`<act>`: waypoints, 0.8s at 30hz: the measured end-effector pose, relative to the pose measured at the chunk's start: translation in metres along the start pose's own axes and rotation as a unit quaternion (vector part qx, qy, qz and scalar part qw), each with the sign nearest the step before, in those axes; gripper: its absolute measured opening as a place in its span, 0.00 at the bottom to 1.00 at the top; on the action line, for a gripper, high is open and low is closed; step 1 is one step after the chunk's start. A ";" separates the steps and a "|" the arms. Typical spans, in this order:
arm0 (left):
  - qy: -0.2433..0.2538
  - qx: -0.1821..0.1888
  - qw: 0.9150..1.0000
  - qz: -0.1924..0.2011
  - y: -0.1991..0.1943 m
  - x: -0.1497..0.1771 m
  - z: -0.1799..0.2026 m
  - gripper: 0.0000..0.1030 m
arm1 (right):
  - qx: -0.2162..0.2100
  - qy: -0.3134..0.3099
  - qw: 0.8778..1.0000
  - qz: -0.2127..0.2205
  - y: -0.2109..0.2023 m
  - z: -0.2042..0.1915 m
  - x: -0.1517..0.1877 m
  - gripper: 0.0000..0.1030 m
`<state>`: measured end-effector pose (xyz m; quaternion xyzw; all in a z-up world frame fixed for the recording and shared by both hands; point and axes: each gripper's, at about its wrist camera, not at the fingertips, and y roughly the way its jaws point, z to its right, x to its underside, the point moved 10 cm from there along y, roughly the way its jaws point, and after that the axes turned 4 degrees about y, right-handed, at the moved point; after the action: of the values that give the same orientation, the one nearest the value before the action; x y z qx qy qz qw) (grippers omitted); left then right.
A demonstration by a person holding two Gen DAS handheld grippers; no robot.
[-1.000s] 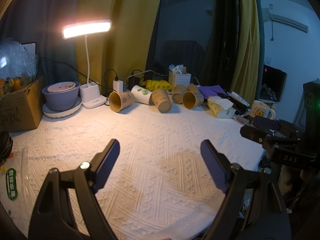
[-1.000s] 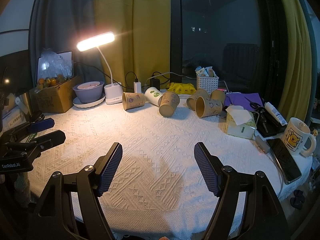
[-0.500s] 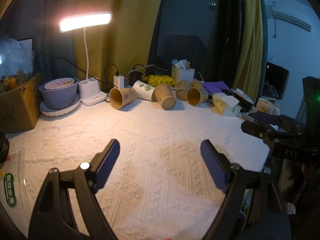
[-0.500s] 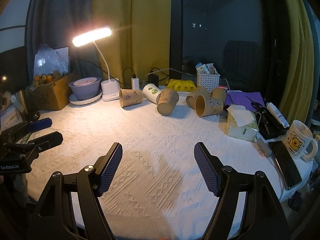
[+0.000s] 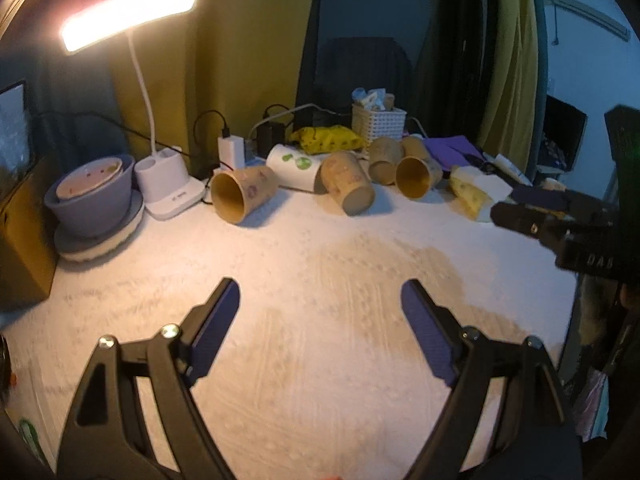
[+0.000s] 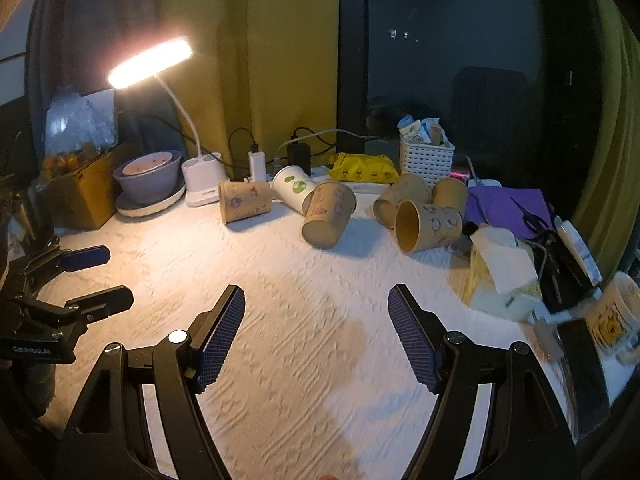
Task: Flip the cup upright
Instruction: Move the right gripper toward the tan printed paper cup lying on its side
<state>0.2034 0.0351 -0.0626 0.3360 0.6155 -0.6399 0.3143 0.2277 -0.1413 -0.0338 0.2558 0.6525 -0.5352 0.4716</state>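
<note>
Several paper cups lie on their sides in a row at the back of the white cloth. A brown cup [image 5: 242, 196] [image 6: 245, 201] lies at the left, a white cup with green leaves [image 5: 295, 166] [image 6: 294, 192] beside it, then a brown cup [image 5: 349, 188] [image 6: 330, 215], and more brown cups [image 5: 416, 176] [image 6: 428, 226] at the right. My left gripper [image 5: 320, 312] is open and empty, well short of the cups. My right gripper [image 6: 316, 316] is open and empty, also short of them. Each gripper shows at the edge of the other's view.
A lit desk lamp [image 6: 202, 184] and a purple bowl on a plate [image 6: 148, 176] stand at the back left, next to a cardboard box [image 6: 80, 196]. A white basket [image 6: 426, 158], tissue pack [image 6: 502, 276], phone, scissors and yellow mug [image 6: 614, 320] crowd the right side.
Both grippers have moved forward toward the row of cups, which look larger now. Both have stayed open and empty.
</note>
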 end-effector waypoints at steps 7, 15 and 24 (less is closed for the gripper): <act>-0.002 -0.007 1.000 -0.028 0.034 -0.020 -0.025 0.82 | -0.007 0.018 1.000 -0.008 0.028 0.013 -0.030 0.75; 0.026 -0.023 0.998 -0.054 0.075 -0.035 -0.047 0.82 | -0.013 0.031 0.999 -0.022 0.055 0.027 -0.043 0.75; 0.059 -0.042 0.995 -0.062 0.121 -0.055 -0.072 0.82 | -0.012 0.053 0.997 -0.049 0.099 0.044 -0.045 0.75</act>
<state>0.3371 0.1014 -0.0884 0.3211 0.6787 -0.6110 0.2509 0.3446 -0.1457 -0.0376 0.2456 0.6948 -0.5356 0.4124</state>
